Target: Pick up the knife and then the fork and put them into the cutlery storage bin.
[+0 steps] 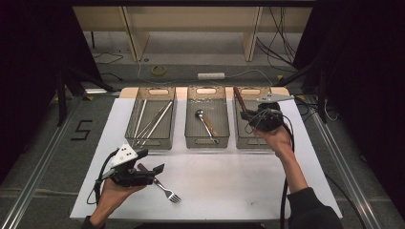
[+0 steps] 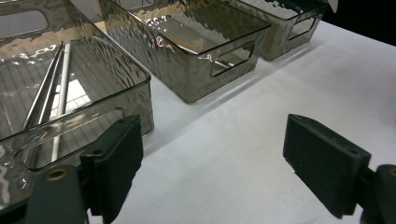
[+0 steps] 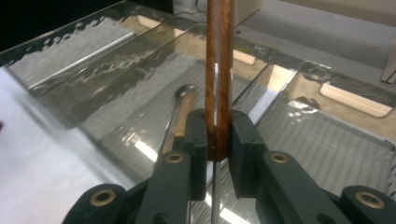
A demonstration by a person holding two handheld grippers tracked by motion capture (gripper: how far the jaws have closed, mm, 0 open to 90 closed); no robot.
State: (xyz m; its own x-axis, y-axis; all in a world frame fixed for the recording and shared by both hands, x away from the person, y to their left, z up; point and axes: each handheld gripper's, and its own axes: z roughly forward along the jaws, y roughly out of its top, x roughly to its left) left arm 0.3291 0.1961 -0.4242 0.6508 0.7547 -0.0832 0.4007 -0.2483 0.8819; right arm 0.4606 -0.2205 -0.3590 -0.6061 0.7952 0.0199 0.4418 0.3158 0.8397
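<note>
1. Gripping a wood-handled knife [image 3: 219, 70], the right gripper [image 1: 249, 116] has its jaws pressed on both sides of the brown handle; in the right gripper view a thin metal blade edge runs down between the pads.
2. Knife sits above the right bin [image 1: 253, 138], handle slanting up toward that bin's far left corner in the high view.
3. Right hand [image 1: 277, 138] is over the near edge of the right bin; cable trails down along the forearm.
4. Left gripper [image 1: 152, 172] has jaws spread wide, nothing between them; left gripper view shows bare white table [image 2: 243, 154] between the pads.
5. Left gripper is well apart from the right bin, near the front left of the table, just in front of the left bin [image 1: 152, 136].
6. Fork [image 1: 165, 188] lies on the table just beside the left gripper, tines pointing to the near edge.
7. Middle bin [image 1: 206, 138], next to the right bin, holds a wood-handled spoon [image 1: 206, 123].
8. Left bin holds several long metal sticks [image 1: 152, 119], likely chopsticks.
</note>
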